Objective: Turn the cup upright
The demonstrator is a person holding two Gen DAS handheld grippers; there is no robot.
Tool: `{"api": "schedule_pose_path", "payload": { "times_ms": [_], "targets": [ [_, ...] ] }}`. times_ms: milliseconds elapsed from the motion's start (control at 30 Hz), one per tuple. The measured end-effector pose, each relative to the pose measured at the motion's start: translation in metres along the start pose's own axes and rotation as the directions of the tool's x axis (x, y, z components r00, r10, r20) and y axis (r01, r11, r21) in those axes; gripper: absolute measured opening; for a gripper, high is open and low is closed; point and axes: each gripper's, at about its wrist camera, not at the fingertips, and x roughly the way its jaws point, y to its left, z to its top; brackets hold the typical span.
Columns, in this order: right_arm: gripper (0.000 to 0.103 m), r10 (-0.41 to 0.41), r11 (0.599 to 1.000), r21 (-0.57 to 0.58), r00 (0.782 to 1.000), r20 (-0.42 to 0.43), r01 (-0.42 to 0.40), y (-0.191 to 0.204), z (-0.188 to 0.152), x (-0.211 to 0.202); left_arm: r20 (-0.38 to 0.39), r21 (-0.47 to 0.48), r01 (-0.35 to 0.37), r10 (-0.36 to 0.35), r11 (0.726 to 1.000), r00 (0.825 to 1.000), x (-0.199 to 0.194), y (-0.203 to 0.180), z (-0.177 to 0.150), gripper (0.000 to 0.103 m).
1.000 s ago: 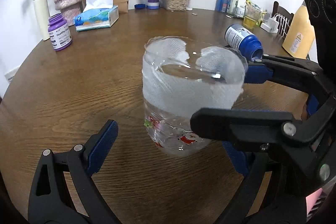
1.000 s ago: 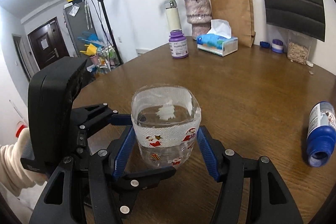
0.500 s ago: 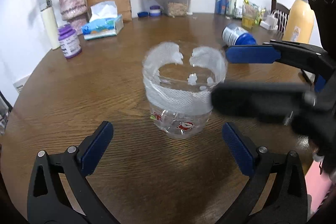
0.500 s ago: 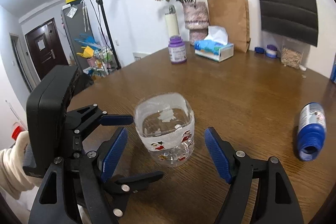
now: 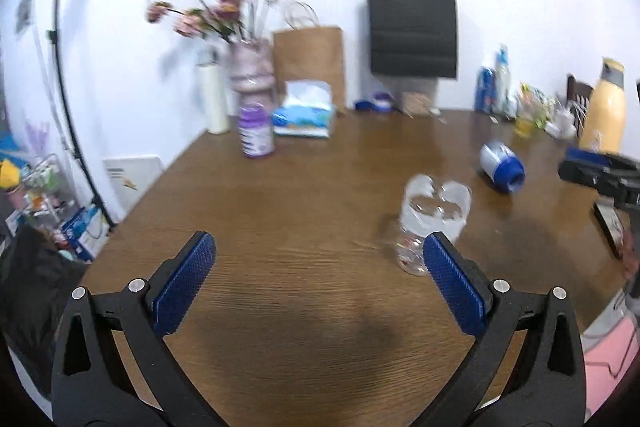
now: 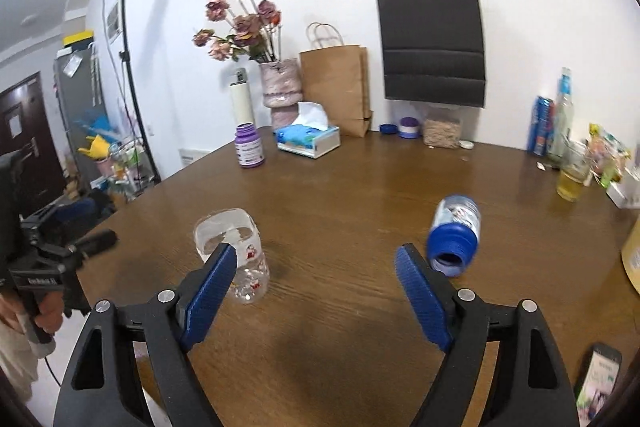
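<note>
On the brown wooden table [image 6: 360, 195]: clear plastic cup with cartoon print [image 6: 236, 255] stands upright, mouth up.
Change: right gripper [image 6: 312, 283] and left gripper [image 5: 316, 279] have released it and backed away, jaws spread wide, empty.
Meaning: flip looks finished.

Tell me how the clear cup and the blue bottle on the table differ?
The cup stands upright, mouth upward; the bottle lies on its side. The cup is see-through with small cartoon prints; the bottle has a solid blue neck end and a pale label. Both rest on the wooden table, free of either gripper.
</note>
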Motion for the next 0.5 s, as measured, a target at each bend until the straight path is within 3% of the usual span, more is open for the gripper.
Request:
{"api": "schedule_pose_path", "payload": {
  "times_ms": [367, 500],
  "targets": [
    [0.086, -0.028, 1.0, 0.001, 0.999, 0.033, 0.028, 0.006, -0.002, -0.014, 0.043, -0.028, -0.008, 0.009, 1.0, 0.999, -0.011, 0.0, 0.005, 0.103],
    [0.086, -0.064, 0.998, 0.002, 0.997, 0.05, 0.064, 0.014, -0.01, -0.025, 0.076, -0.036, -0.072, 0.075, 0.997, 0.994, -0.033, -0.005, -0.002, 0.103]
  ]
}}
